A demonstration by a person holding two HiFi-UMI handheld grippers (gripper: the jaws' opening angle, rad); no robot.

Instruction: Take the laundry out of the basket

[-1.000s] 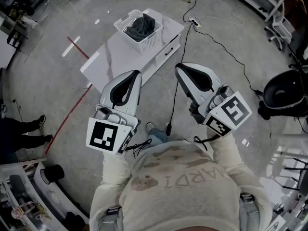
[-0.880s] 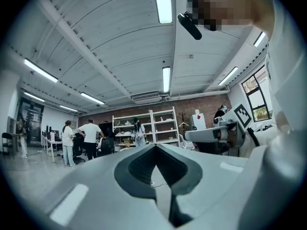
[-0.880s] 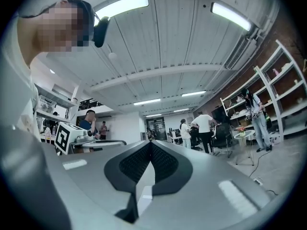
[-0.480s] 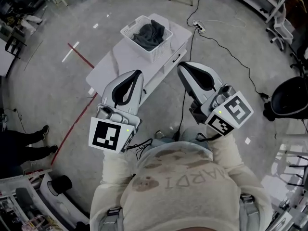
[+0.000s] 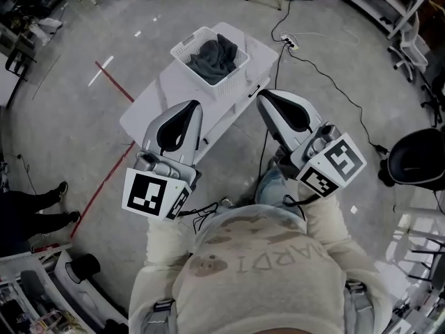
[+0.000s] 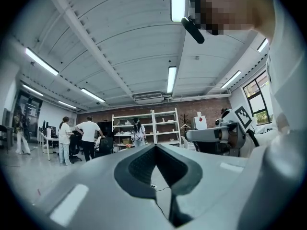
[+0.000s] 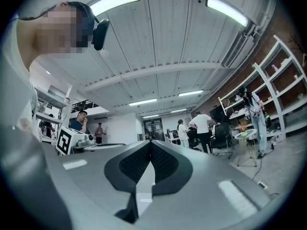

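Now | left gripper (image 5: pixel 195 107) level, closed | right gripper (image 5: pixel 261 98) level, closed

A white, lattice-walled basket (image 5: pixel 234 81) stood upright at the far end of a low white desk (image 5: pixel 163 96), close to its edge. Inside lay the laundry (image 5: pixel 212 53), a crumpled heap of dark grey cloth that filled most of the basket, one fold rising near the rim.

White marbled table (image 5: pixel 158 92) on grey concrete floor (image 5: pixel 69 124); white slatted basket (image 5: pixel 235 82) at far end.
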